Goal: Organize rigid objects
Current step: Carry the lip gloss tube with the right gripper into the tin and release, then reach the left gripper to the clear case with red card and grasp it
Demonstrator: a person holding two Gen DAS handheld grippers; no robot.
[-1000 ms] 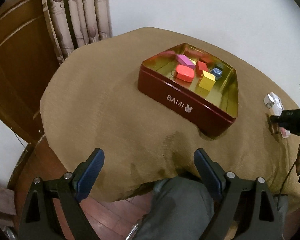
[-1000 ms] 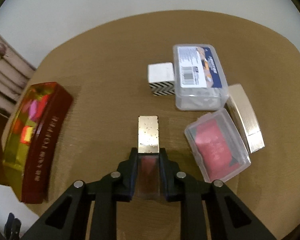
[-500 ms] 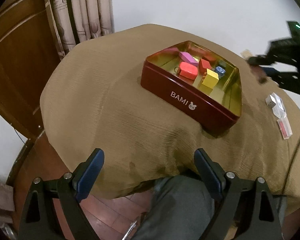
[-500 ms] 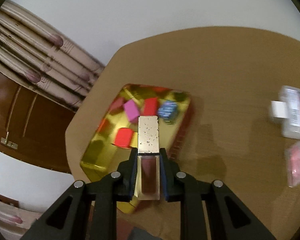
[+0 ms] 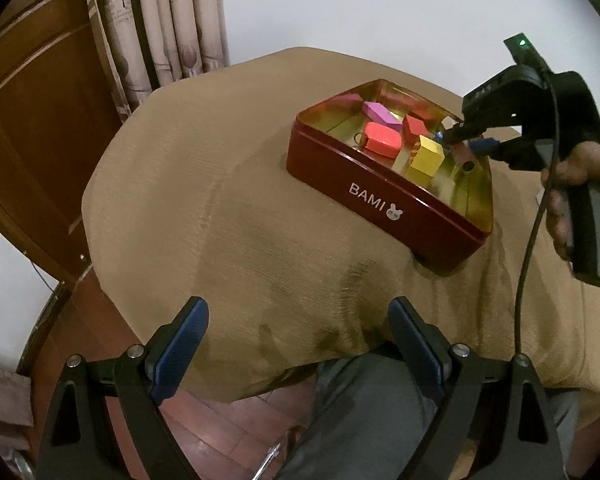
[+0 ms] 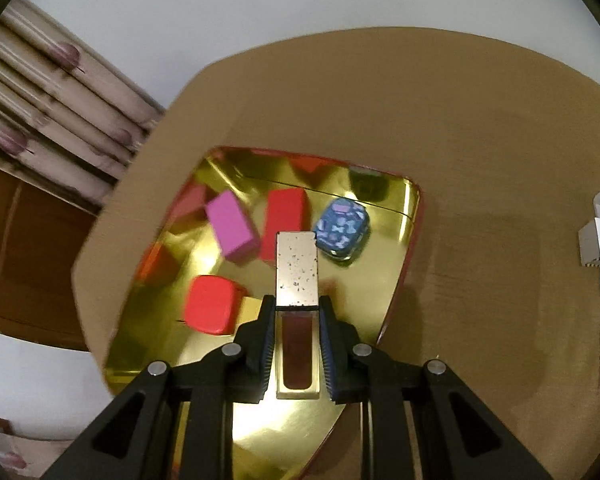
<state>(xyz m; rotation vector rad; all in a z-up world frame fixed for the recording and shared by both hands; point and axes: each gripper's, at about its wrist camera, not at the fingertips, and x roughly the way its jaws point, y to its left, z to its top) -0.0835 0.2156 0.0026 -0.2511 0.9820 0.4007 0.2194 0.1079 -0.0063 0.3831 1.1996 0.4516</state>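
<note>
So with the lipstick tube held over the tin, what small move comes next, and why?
Probably lower it and open: the right gripper is shut on the lipstick tube, above the gold floor of the red tin, where bare space lies beside the blue patterned case.

One tin [image 6: 404, 248] holding five blocks, one lipstick tube [image 6: 297, 276] above.

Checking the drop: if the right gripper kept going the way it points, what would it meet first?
Probably the tin's gold floor between the red block and blue case; depth is unclear.
</note>
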